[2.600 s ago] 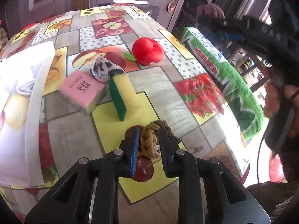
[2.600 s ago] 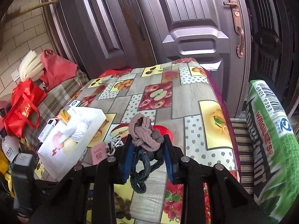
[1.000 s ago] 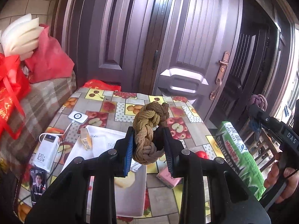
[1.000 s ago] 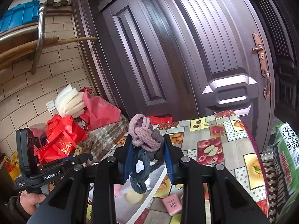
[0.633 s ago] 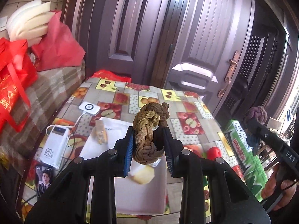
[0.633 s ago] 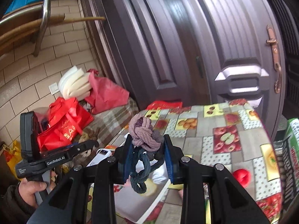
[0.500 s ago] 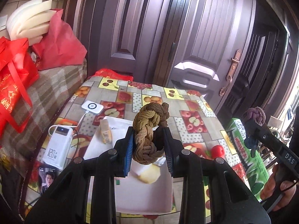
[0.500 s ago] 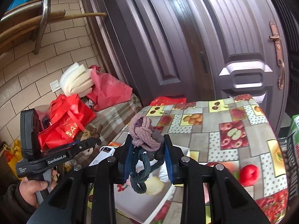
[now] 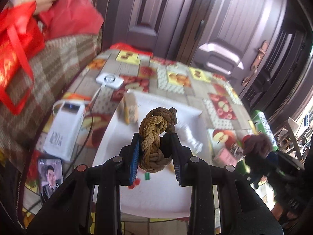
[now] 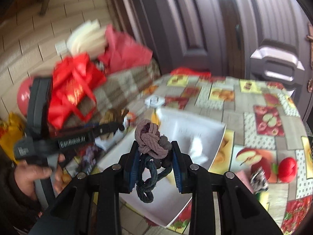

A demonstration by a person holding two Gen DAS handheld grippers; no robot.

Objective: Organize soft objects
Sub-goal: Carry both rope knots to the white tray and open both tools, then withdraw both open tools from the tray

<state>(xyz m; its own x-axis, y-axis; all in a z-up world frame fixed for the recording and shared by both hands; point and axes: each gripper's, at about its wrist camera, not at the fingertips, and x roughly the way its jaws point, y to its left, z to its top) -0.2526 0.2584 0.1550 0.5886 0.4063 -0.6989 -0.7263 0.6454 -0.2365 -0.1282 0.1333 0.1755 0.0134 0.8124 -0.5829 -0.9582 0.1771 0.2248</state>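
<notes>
Fruit-print cloth covers the surface (image 9: 197,90), white tray (image 9: 156,197) lying on it. Above the tray, left claw (image 9: 155,158) clamps a tan braided rope knot (image 9: 154,135); right claw (image 10: 155,164) pinches a mauve-and-navy rope knot (image 10: 150,143) between its pads.

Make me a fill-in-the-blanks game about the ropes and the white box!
1. The left gripper is shut on a knotted rope toy coloured ____.
2. The right gripper is shut on a mauve and dark blue knotted rope, and its ____ part hangs lowest.
3. Both ropes hang over the open white cardboard ____ on the table.
4. The round soft tomato-like toy lying on the fruit-print tablecloth is ____.

Missing words: brown; dark blue; box; red
</notes>
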